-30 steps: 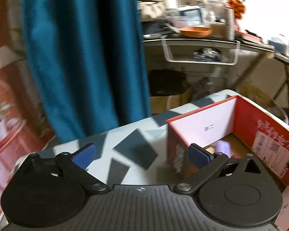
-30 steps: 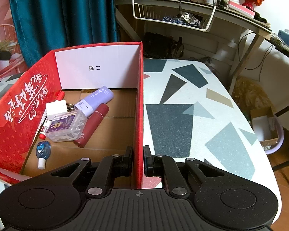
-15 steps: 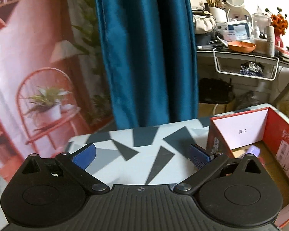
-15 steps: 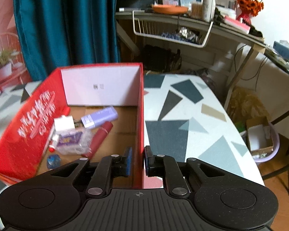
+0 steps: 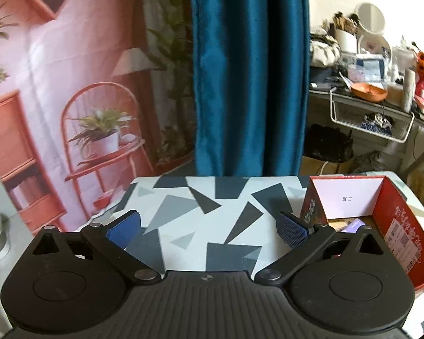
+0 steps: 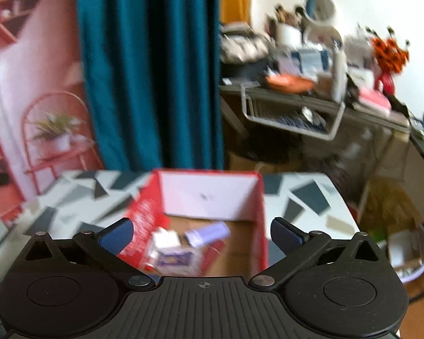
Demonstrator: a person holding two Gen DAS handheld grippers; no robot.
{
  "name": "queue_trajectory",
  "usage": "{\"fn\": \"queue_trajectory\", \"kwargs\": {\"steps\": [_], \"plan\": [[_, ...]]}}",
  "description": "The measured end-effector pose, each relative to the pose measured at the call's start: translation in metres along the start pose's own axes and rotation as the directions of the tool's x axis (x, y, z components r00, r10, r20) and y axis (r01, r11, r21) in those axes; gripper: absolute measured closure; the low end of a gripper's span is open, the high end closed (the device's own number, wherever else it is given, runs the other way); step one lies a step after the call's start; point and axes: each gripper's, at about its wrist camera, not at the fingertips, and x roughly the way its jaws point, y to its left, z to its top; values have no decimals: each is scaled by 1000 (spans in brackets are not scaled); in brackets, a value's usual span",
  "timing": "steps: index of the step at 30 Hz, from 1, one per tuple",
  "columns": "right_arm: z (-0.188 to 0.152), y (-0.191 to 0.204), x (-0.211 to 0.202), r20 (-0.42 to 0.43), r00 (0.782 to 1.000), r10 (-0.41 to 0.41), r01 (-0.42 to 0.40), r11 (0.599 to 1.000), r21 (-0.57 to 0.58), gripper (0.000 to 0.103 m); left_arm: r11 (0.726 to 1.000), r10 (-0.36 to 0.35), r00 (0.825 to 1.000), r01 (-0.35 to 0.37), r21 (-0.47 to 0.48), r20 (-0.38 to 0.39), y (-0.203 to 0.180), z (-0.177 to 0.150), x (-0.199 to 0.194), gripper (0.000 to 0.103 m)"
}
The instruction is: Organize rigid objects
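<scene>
Right wrist view, blurred, shows me the red cardboard box [image 6: 257,212] standing on the patterned desk [image 6: 305,197] with its white inner wall facing me; I judge the small rigid items are gathered inside it because the box serves as the collecting bin. I can make out a lilac tube [image 6: 207,234] and a clear packet [image 6: 175,257] lying on the box floor, the rest too smeared to name. My right gripper [image 6: 200,233] hangs above the box's near edge with its jaws opening to their widest, nothing between the blue pads [image 6: 285,234], touching nothing. My left gripper [image 5: 207,227] is also spread wide and empty, over bare desk [image 5: 183,212] just left of the box [image 5: 393,220]. Nothing loose shows on the desk, so the sorting looks about finished.
</scene>
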Motion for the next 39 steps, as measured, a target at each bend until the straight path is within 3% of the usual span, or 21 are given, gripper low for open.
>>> {"fn": "queue_trajectory", "kwargs": {"steps": [7,13,21,27,39], "plan": [[15,37,-47,53,998,-29,29,1000,10,0,997,80,996,-79,-27,26,12,-7,-60,0],[8,67,-92,92,994,-60,57,998,25,0,996,79,996,-78,-36,32,19,-15,-105,0],[-5,85,-134,125,992,-35,31,999,36,0,994,107,988,-102,-49,116,24,-21,-155,0],[-15,104,-144,136,990,-43,46,999,-22,0,993,109,984,-101,-58,143,24,-22,-163,0],[-17,104,-148,155,987,-37,42,999,-25,0,992,112,985,-102,-75,135,24,-26,-158,0]]}}
